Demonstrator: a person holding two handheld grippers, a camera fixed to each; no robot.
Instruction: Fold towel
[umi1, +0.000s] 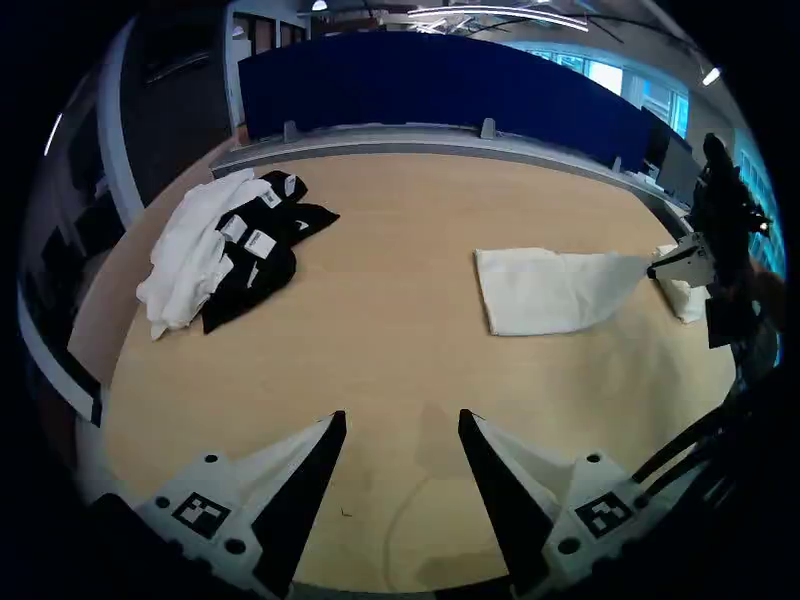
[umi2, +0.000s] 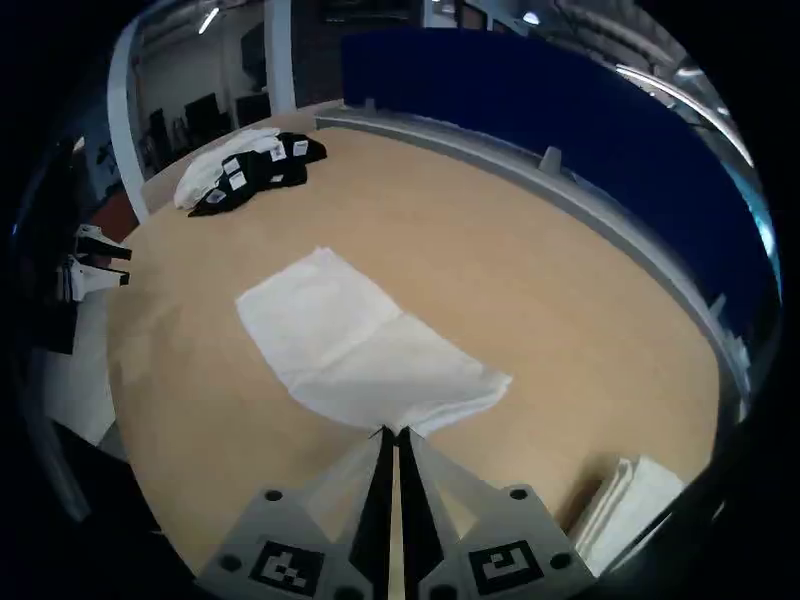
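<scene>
A white towel (umi2: 350, 350) lies spread on the wooden table (umi2: 520, 260), and my right gripper (umi2: 392, 434) is shut on its near edge, lifting that edge slightly. In the left gripper view the same towel (umi1: 545, 288) lies at the right of the table, with the right gripper (umi1: 655, 268) pinching its far corner. My left gripper (umi1: 402, 420) hangs open over bare table near the front edge, with nothing between its fingers. It appears far left in the right gripper view as well (umi2: 122, 266).
A heap of white and black cloths (umi1: 225, 250) lies at the table's far left (umi2: 245, 165). A folded white towel (umi2: 630, 505) sits beside the right gripper. A blue partition (umi1: 440, 85) runs along the table's back edge.
</scene>
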